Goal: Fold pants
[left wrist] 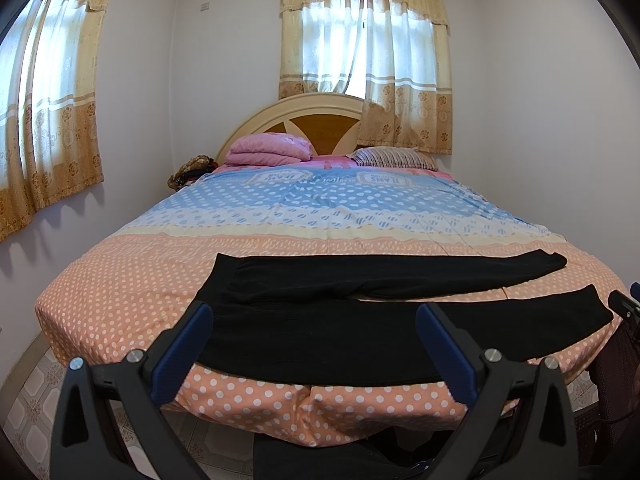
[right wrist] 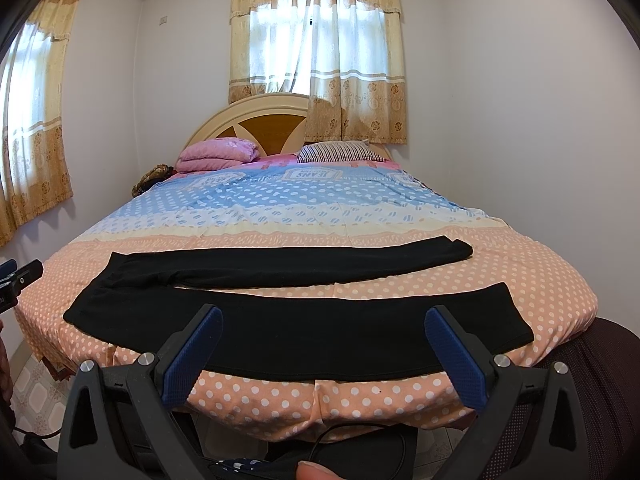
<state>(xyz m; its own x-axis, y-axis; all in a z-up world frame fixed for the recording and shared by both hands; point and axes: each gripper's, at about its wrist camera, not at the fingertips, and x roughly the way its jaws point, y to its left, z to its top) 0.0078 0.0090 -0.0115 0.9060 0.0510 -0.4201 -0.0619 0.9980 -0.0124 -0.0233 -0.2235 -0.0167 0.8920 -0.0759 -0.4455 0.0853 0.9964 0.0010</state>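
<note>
Black pants [left wrist: 320, 332] laid flat across foot of bed [left wrist: 132, 280], on orange polka-dot bedspread [right wrist: 540, 272]. Waist toward left side, both legs running toward right, a strip of bedspread showing between them; near leg at bed's front edge. Unfolded.

Left hand-held gripper [left wrist: 314, 344]: blue-padded fingers [left wrist: 182, 356] spread wide, held before near edge of bed, at waist end of pants, nothing between them. Contact with fabric not determinable.

Right hand-held gripper [right wrist: 324, 344]: fingers [right wrist: 456, 356] spread wide, before near leg, nothing pinched.

Pink folded blanket [left wrist: 268, 150] and striped pillow [right wrist: 340, 151] at headboard [right wrist: 224, 120]. Curtains [left wrist: 366, 60] drawn over window behind.
</note>
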